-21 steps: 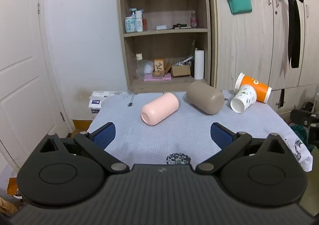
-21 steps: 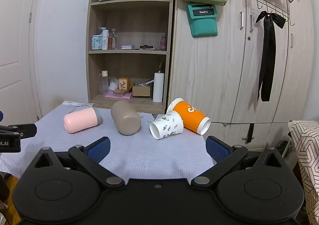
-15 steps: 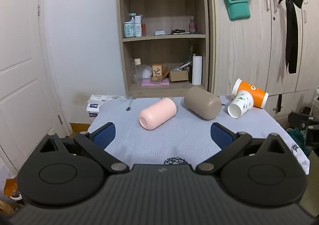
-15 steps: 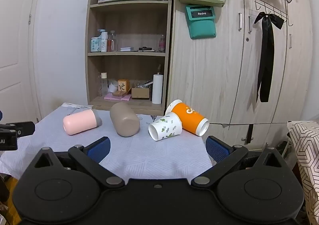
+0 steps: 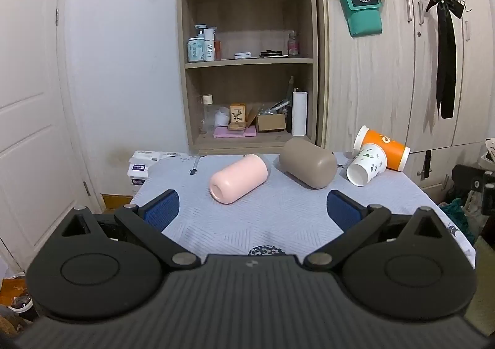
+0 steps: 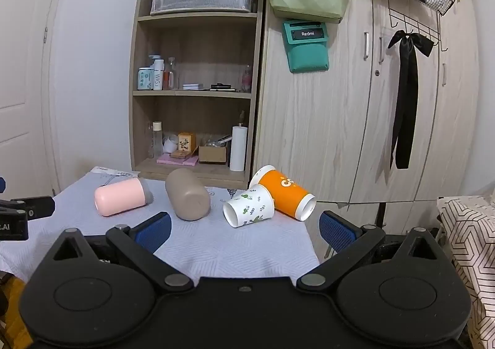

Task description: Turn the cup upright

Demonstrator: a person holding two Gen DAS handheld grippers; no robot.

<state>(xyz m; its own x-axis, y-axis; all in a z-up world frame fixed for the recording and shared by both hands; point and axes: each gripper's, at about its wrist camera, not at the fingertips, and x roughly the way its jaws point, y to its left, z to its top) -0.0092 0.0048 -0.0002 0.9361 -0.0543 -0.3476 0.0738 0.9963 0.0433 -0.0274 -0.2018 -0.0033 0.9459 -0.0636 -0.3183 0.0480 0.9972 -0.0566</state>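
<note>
Both grippers, left (image 5: 250, 205) and right (image 6: 244, 230), hover with fingers spread, empty. Approach the pink cup (image 5: 238, 178), mid-frame, squarely across its body before tipping it upright.

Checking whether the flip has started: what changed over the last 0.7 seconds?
Nothing grasped. Both views tilted upward a little, so the cups sit lower in frame. Pink cup, brown cup, white cup and orange cup still lie on their sides; both grippers stay open.
</note>
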